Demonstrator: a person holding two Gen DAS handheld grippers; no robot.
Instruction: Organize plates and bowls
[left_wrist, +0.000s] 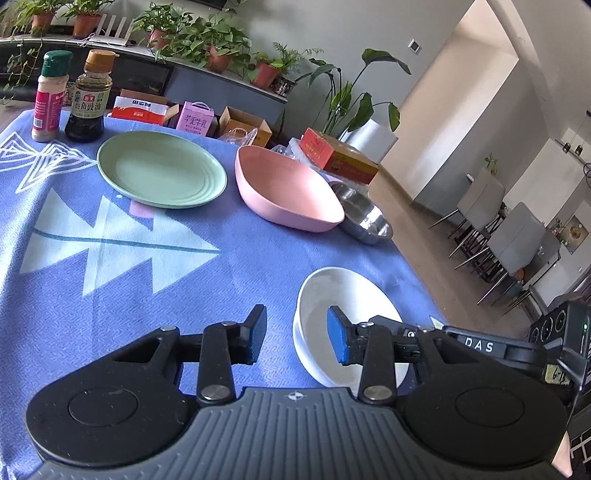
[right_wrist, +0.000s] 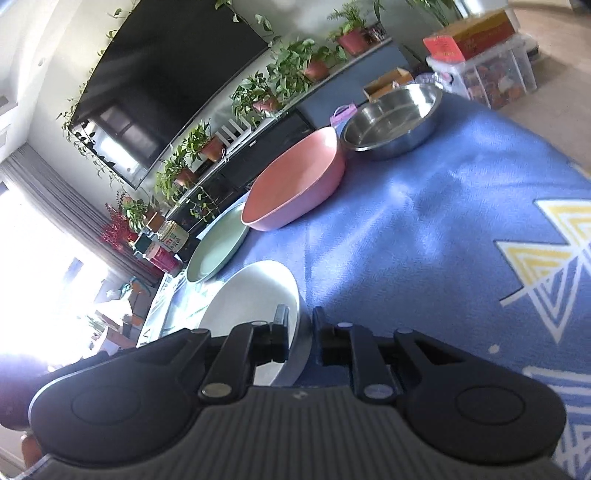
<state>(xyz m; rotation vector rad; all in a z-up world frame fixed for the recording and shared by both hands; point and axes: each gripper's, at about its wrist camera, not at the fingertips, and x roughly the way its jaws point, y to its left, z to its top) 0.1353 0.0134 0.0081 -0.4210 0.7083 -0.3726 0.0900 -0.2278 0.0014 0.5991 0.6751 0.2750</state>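
A white bowl (left_wrist: 343, 295) sits on the blue cloth at the near right. My right gripper (right_wrist: 299, 332) is shut on its rim, one finger inside and one outside; the bowl (right_wrist: 255, 291) fills the near left of the right wrist view. My left gripper (left_wrist: 297, 334) is open, with the bowl's left rim between its fingers, the right finger over the bowl's inside. Further back lie a green plate (left_wrist: 160, 170), a pink bowl (left_wrist: 286, 188) and a steel bowl (left_wrist: 364, 214). They also show in the right wrist view: the plate (right_wrist: 218, 251), the pink bowl (right_wrist: 295, 184), the steel bowl (right_wrist: 393, 118).
A spice jar (left_wrist: 50, 96) and a soy sauce bottle (left_wrist: 90, 96) stand at the table's far left. Cardboard boxes (left_wrist: 336, 155) and cartons sit beyond the far edge. The table edge runs close to the right of the white bowl, with floor and chairs (left_wrist: 509, 240) beyond.
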